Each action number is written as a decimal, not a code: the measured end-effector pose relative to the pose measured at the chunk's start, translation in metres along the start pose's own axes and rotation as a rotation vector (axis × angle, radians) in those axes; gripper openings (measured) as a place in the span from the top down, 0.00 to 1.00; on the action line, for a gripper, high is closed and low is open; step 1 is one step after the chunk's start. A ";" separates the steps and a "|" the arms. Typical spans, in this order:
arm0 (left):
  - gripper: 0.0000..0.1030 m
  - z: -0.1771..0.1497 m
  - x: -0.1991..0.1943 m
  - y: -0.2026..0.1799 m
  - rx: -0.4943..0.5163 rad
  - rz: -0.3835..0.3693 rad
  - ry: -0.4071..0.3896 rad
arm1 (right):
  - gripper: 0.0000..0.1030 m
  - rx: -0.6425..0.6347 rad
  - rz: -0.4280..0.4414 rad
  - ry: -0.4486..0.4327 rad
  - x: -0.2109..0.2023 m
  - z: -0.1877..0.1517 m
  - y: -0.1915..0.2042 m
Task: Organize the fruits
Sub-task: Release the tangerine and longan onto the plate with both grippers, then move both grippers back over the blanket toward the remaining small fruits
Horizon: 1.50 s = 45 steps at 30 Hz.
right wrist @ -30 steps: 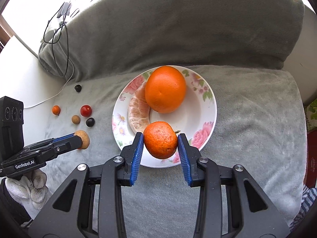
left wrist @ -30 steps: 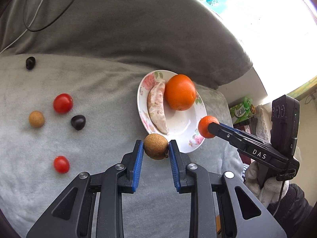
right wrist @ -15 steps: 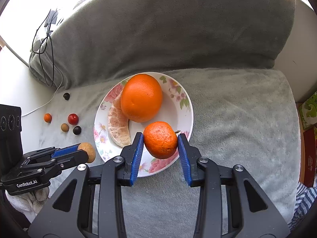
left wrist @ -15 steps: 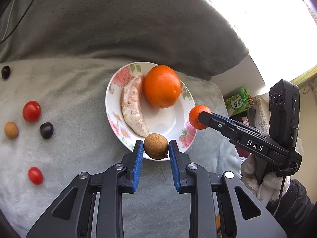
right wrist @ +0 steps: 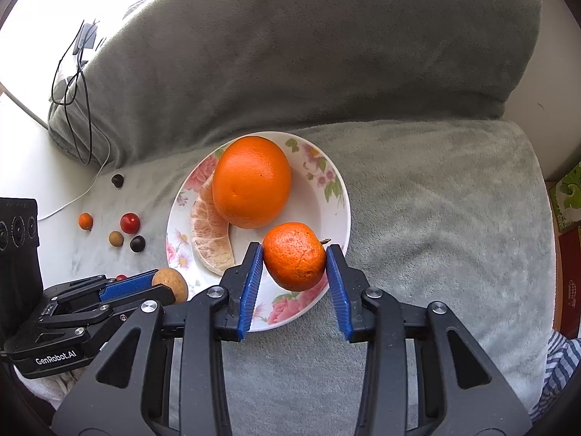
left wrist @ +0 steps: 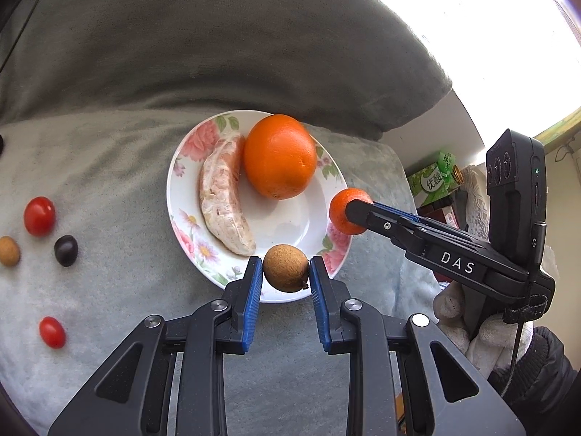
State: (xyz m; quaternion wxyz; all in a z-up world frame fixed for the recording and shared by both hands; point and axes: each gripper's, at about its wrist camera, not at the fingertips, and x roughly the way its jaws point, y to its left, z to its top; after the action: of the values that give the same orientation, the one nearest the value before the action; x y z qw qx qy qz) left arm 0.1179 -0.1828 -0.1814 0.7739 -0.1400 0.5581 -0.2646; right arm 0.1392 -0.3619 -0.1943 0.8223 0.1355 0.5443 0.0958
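Fruit is gripped on both sides: the left gripper [left wrist: 285,272] clenches a brown longan [left wrist: 285,273] over the plate's [left wrist: 174,196] near rim, and the right gripper [right wrist: 294,258] clenches a mandarin [right wrist: 294,256] above the same plate, beside the orange [right wrist: 251,181].

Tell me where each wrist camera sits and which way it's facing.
Left wrist: behind the left gripper, which clamps a brown fruit, facing the floral plate; the gloved right hand shows.
Right wrist: behind the right gripper, which clamps a tangerine, facing the same plate.
Shared: plate, large orange, peeled segment, each other's gripper.
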 end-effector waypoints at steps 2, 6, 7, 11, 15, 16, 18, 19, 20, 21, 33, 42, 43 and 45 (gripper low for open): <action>0.76 0.001 0.001 -0.002 0.005 0.004 -0.002 | 0.63 0.003 -0.004 -0.004 0.000 0.000 0.000; 0.72 0.003 0.002 -0.003 0.007 0.006 -0.004 | 0.60 0.014 -0.003 -0.012 -0.002 0.002 -0.001; 0.65 0.004 0.003 -0.003 0.007 0.005 -0.002 | 0.51 0.016 -0.005 -0.017 -0.003 0.003 -0.002; 0.55 0.004 0.001 -0.003 0.012 0.011 -0.007 | 0.34 0.022 -0.007 -0.033 -0.006 0.005 -0.001; 0.40 0.003 0.001 -0.002 0.029 0.028 -0.002 | 0.28 0.018 -0.015 -0.041 -0.008 0.006 0.002; 0.39 0.003 0.001 -0.001 0.029 0.036 0.001 | 0.24 0.017 -0.015 -0.045 -0.009 0.005 0.002; 0.39 0.002 0.001 0.000 0.027 0.048 0.004 | 0.20 0.013 -0.014 -0.054 -0.011 0.005 0.005; 0.39 0.001 0.000 0.001 0.026 0.052 0.002 | 0.20 0.012 -0.015 -0.057 -0.012 0.005 0.006; 0.39 0.001 -0.001 0.002 0.024 0.055 0.000 | 0.20 0.011 -0.016 -0.058 -0.012 0.006 0.007; 0.39 0.001 -0.002 0.002 0.022 0.059 -0.002 | 0.20 0.009 -0.018 -0.059 -0.013 0.006 0.009; 0.39 -0.003 -0.033 0.026 -0.008 0.095 -0.064 | 0.20 -0.012 -0.003 -0.095 -0.020 0.014 0.033; 0.39 -0.019 -0.076 0.061 -0.056 0.158 -0.131 | 0.20 -0.057 0.045 -0.106 -0.018 0.019 0.070; 0.39 -0.021 -0.081 0.066 -0.063 0.167 -0.139 | 0.20 -0.064 0.052 -0.105 -0.018 0.019 0.075; 0.39 -0.025 -0.090 0.076 -0.082 0.182 -0.155 | 0.20 -0.082 0.065 -0.102 -0.015 0.020 0.085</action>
State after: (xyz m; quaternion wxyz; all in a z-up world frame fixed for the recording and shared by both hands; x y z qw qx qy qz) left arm 0.0923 -0.0673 -0.1575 0.8292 -0.1405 0.5171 -0.1588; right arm 0.1511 -0.2882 -0.1455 0.8503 0.1239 0.4927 0.1377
